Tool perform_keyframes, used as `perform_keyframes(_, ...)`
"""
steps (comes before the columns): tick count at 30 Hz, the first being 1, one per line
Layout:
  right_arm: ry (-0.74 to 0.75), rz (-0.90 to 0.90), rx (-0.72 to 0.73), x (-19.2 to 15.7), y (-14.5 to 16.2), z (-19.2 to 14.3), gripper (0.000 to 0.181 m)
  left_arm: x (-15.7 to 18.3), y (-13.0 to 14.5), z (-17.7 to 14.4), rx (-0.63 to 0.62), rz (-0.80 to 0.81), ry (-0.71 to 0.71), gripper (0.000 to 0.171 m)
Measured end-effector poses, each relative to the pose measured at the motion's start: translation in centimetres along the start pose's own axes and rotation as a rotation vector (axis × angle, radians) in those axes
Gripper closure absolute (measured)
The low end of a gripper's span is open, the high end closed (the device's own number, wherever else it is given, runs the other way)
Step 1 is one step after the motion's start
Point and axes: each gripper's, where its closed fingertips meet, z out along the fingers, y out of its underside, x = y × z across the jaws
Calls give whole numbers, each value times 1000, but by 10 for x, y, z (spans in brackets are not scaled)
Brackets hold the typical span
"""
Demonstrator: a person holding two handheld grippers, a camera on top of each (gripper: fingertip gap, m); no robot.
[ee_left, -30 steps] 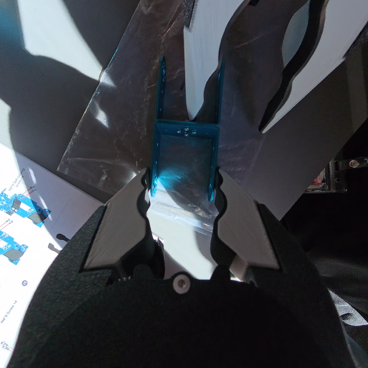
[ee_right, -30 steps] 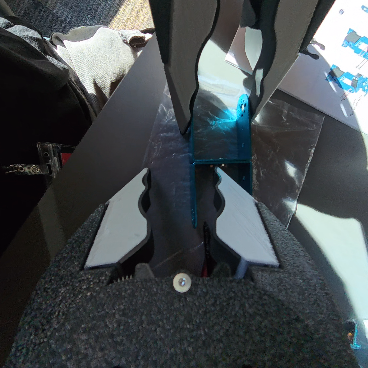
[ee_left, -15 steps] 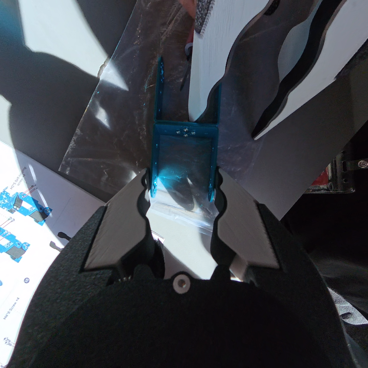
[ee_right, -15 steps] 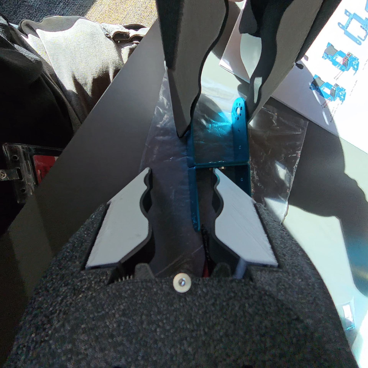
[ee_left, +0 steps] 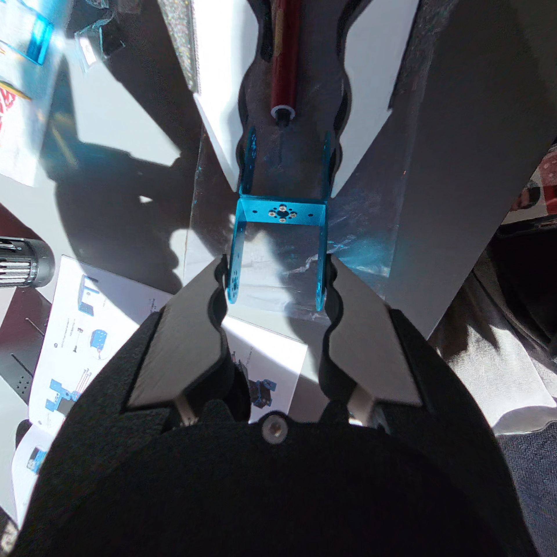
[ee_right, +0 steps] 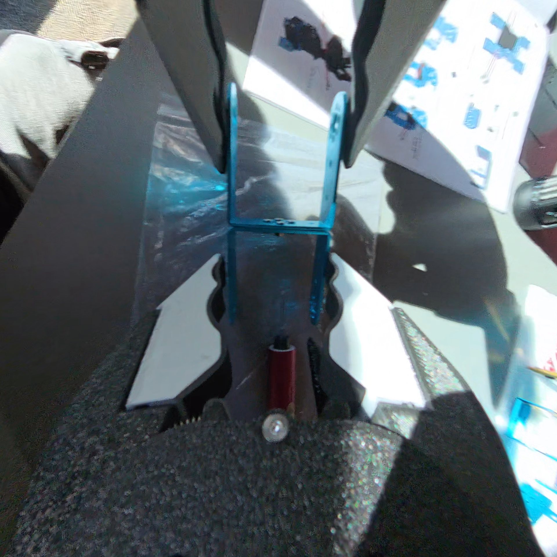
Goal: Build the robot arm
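A blue metal bracket (ee_left: 281, 214), two U-pieces screwed back to back into an H shape, is held just above a clear plastic bag (ee_left: 361, 241). My left gripper (ee_left: 275, 284) is shut on the arms of one U. My right gripper (ee_right: 275, 289) closes on the two arms of the other U (ee_right: 318, 289) and shows opposite in the left wrist view (ee_left: 286, 168). A red cylinder with a black tip (ee_right: 281, 376) lies in the gap between the right fingers and points at the cross plate. I cannot tell what holds it.
A white instruction sheet (ee_left: 90, 346) lies by the bag on the dark table (ee_right: 75, 211). A black ribbed cylindrical tool (ee_left: 18, 262) is at the left. Small bags with blue parts (ee_left: 36, 39) lie at the far left. The table edge and light cloth (ee_left: 497, 376) are to the right.
The right gripper has shifted sideways: one finger was between the bracket's arms, now both fingers straddle them. The red cylinder now sits centred between its fingers. The left grip is unchanged.
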Motion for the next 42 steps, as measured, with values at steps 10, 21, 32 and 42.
perform_keyframes(10,-82,213,95,59,-18,2,118,-72,7,-13,110,-184,36,101)
perform_keyframes(21,90,541,-34,67,-5,8,119,-93,56,12,162,-589,-240,105)
perform_keyframes(32,239,756,-149,9,3,19,118,5,36,-41,676,-1199,-194,117)
perform_keyframes(42,197,773,292,14,-79,-2,107,10,204,-158,490,-1057,-802,119)
